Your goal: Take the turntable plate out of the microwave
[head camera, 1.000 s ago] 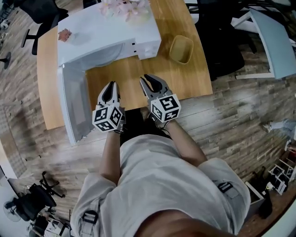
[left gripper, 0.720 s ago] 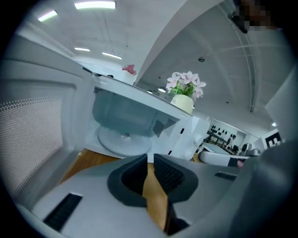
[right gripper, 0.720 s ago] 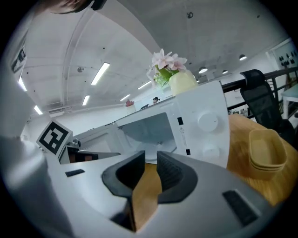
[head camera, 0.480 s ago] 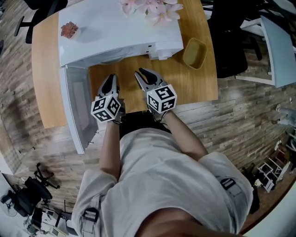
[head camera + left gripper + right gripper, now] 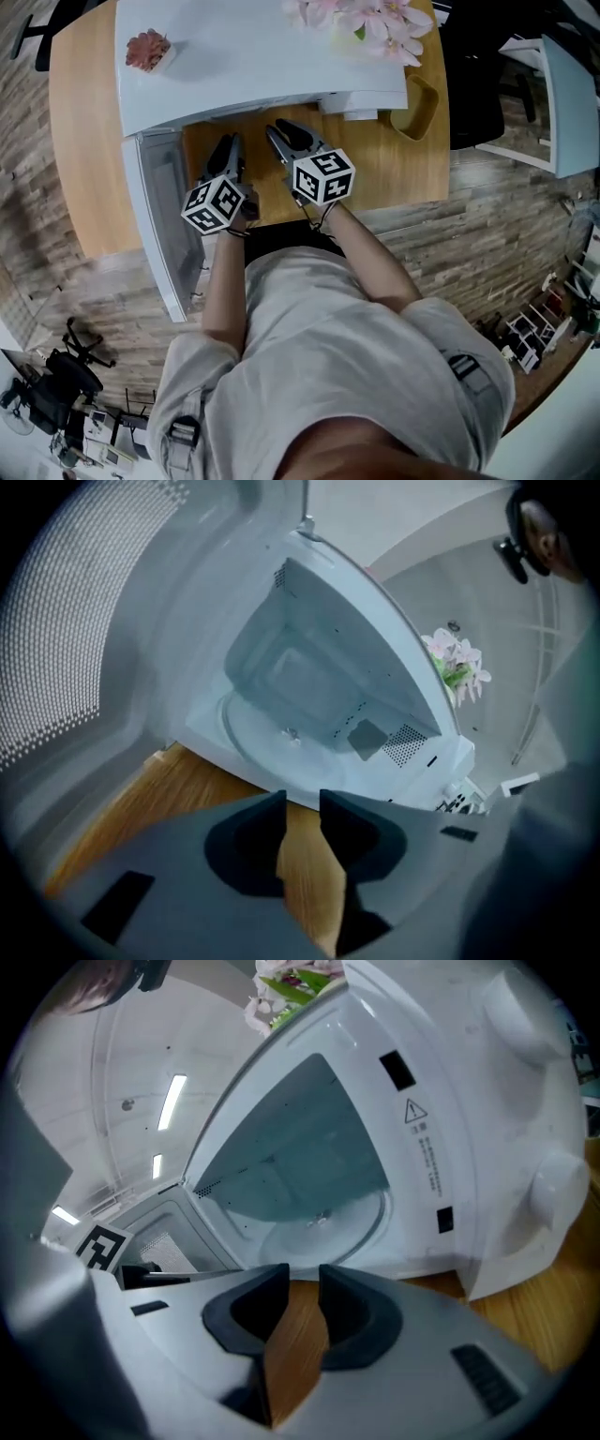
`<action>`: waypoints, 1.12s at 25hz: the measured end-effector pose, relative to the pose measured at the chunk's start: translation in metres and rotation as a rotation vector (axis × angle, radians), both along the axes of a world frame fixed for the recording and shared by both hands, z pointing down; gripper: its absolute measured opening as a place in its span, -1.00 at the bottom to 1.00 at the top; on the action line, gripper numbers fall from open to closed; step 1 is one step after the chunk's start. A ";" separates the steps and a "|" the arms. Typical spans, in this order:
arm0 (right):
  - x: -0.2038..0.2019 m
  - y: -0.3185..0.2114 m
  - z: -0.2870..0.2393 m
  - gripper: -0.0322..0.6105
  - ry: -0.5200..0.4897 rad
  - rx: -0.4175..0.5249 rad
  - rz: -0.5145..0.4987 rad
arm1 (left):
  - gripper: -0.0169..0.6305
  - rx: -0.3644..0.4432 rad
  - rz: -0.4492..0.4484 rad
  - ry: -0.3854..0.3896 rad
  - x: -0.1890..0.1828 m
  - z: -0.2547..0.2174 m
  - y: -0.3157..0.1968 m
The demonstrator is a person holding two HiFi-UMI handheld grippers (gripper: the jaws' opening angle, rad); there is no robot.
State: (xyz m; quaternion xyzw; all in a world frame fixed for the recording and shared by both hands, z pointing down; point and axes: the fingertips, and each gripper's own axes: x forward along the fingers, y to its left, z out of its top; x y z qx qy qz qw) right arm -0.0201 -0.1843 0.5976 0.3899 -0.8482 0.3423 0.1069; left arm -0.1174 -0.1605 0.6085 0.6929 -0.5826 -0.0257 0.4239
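Observation:
The white microwave [image 5: 253, 56] stands on the wooden table [image 5: 394, 169] with its door [image 5: 159, 225] swung open to the left. The glass turntable plate [image 5: 272, 733] lies flat on the cavity floor, and its rim also shows in the right gripper view [image 5: 328, 1227]. Both grippers point into the opening, just short of the front sill. My left gripper [image 5: 230, 150] is nearer the door; its jaws are opening, with only table wood showing between them [image 5: 302, 799]. My right gripper [image 5: 281, 133] hangs beside it, jaws opening too, nothing between them [image 5: 303, 1274].
Pink flowers [image 5: 375, 19] and a small pink object [image 5: 148, 49] sit on the microwave's top. A yellow-brown tray [image 5: 422, 108] lies on the table to the right. The control panel with its knobs [image 5: 553, 1194] flanks the cavity's right side. The door's mesh window [image 5: 84, 621] is close on my left.
Both grippers have moved forward and down across the table, from mid-table to the microwave's open mouth. The gap between the left jaws looks wider.

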 end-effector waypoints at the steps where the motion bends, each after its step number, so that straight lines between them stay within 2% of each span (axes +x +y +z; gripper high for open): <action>1: -0.004 -0.002 0.004 -0.57 -0.008 -0.013 0.001 | -0.55 -0.005 -0.012 0.027 -0.002 0.003 -0.001; 6: -0.014 -0.011 0.016 -0.48 -0.116 -0.118 0.075 | -0.46 -0.024 -0.058 0.143 -0.007 0.014 -0.008; 12: -0.013 -0.018 0.032 -0.41 -0.241 -0.248 0.191 | -0.41 -0.021 -0.083 0.222 -0.010 0.019 -0.020; 16: -0.018 -0.023 0.036 -0.36 -0.313 -0.307 0.224 | -0.36 -0.010 -0.109 0.270 -0.013 0.020 -0.028; 24: -0.026 -0.030 0.043 -0.37 -0.345 -0.351 0.244 | -0.36 -0.042 -0.136 0.308 -0.013 0.035 -0.035; 28: -0.024 -0.031 0.044 -0.46 -0.346 -0.361 0.251 | -0.38 -0.041 -0.153 0.395 -0.008 0.035 -0.037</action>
